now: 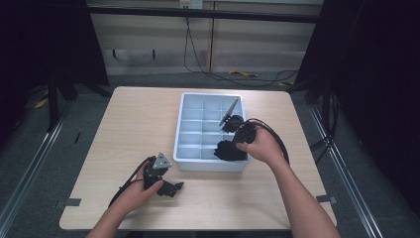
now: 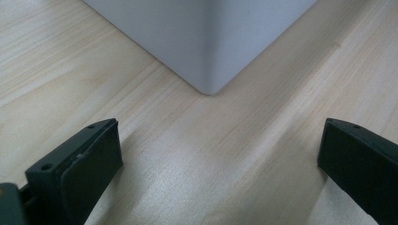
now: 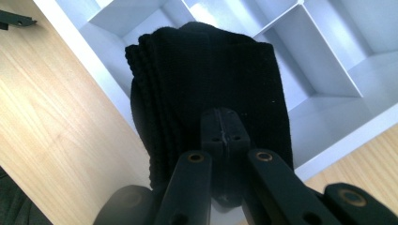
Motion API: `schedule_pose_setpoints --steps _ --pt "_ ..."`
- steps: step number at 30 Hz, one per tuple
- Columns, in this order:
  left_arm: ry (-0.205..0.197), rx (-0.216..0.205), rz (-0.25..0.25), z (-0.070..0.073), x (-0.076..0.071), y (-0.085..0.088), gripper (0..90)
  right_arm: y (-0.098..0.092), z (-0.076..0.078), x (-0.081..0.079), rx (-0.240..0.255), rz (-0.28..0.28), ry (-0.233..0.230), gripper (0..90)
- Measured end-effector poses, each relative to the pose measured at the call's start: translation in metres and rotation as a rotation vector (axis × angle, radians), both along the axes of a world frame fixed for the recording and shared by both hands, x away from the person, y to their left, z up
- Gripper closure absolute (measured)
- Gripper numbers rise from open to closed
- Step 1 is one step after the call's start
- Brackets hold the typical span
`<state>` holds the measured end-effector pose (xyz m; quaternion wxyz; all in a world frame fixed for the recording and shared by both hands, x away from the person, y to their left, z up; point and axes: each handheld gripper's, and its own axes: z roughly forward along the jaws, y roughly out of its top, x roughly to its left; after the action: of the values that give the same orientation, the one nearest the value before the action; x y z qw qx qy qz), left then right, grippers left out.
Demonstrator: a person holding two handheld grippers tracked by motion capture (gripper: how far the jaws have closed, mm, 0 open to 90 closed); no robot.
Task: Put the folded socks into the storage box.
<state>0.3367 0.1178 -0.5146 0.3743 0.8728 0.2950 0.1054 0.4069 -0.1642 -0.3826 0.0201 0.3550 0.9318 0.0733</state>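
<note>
High view: wooden table (image 1: 133,124), pale blue divided tray (image 1: 190,134) sitting right of centre. My left gripper (image 1: 171,189) lies low on the bare wood just in front of the tray's near left corner, grey three-cornered plate on top, my left hand (image 1: 143,191) wrapped round the body, cable trailing back toward me. My right hand (image 1: 260,145) holds the right gripper (image 1: 227,148) over the tray's near right compartment, and a black folded cloth (image 1: 229,150) bunches at its tip, inside that compartment. A second dark lump (image 1: 233,121) sits in a compartment farther along the tray's right side; I cannot tell what it is. Left gripper view: my jaws stand wide apart, one at each lower corner, nothing between them but wood grain; the tray's rounded outer corner (image 2: 209,70) rises just ahead, not touching either jaw. Right gripper view: my jaws are pressed together, pads meeting on the black ribbed cloth (image 3: 206,93), which is pinched at its near edge and spreads out beyond the tips in stacked folds. The cloth hangs over the tray's corner compartment, close to the tray wall (image 3: 94,75); white dividers (image 3: 324,61) show beyond it. Whether the cloth rests on the compartment floor I cannot tell.
</note>
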Motion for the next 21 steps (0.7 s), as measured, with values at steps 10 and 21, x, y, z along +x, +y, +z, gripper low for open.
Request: schedule_pose_setpoints --steps 10,21 --pt "-0.001 -0.001 0.0 0.0 0.0 0.0 0.0 0.0 -0.014 0.001 -0.002 -0.011 0.019 90.0" --pt "0.003 -0.004 0.001 0.0 0.0 0.0 0.0 -0.006 -0.029 0.002 -0.002 -0.035 0.044 90.0"
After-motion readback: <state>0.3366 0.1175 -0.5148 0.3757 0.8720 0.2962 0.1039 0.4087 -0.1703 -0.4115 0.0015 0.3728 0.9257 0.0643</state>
